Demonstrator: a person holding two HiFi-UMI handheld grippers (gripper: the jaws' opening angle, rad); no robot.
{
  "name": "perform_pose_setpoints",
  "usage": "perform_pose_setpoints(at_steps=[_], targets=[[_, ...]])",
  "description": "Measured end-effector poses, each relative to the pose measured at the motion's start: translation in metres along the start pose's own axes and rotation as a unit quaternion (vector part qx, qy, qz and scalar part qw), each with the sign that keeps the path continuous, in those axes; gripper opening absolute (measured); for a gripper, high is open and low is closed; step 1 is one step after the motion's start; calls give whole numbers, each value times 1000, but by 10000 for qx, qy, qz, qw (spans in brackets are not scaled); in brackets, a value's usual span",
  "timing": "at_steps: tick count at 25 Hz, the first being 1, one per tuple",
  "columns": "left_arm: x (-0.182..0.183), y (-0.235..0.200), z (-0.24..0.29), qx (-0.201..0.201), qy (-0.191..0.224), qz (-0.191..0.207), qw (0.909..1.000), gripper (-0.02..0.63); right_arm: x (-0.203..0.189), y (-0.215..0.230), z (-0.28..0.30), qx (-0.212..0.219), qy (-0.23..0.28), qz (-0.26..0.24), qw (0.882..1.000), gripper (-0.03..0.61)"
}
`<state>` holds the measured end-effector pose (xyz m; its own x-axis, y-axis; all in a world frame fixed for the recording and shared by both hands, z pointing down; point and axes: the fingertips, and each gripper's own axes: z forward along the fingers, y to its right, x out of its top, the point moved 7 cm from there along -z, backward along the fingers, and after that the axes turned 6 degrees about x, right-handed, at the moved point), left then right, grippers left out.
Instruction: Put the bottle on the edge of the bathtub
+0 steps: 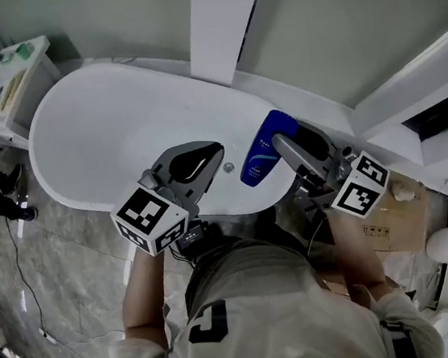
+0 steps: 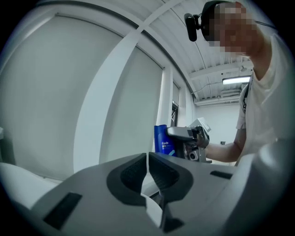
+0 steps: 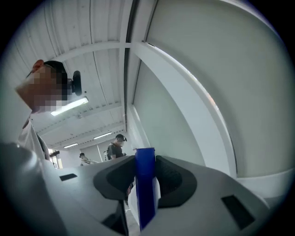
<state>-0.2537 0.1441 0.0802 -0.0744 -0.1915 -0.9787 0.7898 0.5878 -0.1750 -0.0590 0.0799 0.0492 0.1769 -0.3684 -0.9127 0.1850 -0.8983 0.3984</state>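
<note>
A blue bottle with a pale label hangs over the right end of the white bathtub, near its front rim. My right gripper is shut on it; in the right gripper view the bottle stands clamped edge-on between the two pads. My left gripper hovers over the tub just left of the bottle, jaws closed together with nothing between them. From the left gripper view the bottle and the right gripper appear straight ahead.
A white column rises behind the tub. A small shelf unit with items stands at the far left end. A cardboard box sits on the floor at the right. The tub's drain lies between the grippers. Two people stand far off.
</note>
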Motion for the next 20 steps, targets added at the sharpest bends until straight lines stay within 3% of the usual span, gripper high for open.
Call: perform_pose_setpoints(at_steps=[3,8,12,16,20], targets=[[1,11,35,-180,-83,-127,9997,68,12,23,-36,-471,115,-185,9987,150],[1,29,111,-451,-249,-300,9982,69,26,80,-102,-1036,521,-28,9932,150],[-11,49,177,-604,-402,-415,9965,69,25,125,-149,-1347,505,-23,9896,150],[-26,73,241,-859,-847,-521,9913,69,21,170,-204,-1820,462,23,9822,150],[-36,85,295,-788,-1172,-584,9882,67,17,225,-250,-2189,265,-76,9754,150]])
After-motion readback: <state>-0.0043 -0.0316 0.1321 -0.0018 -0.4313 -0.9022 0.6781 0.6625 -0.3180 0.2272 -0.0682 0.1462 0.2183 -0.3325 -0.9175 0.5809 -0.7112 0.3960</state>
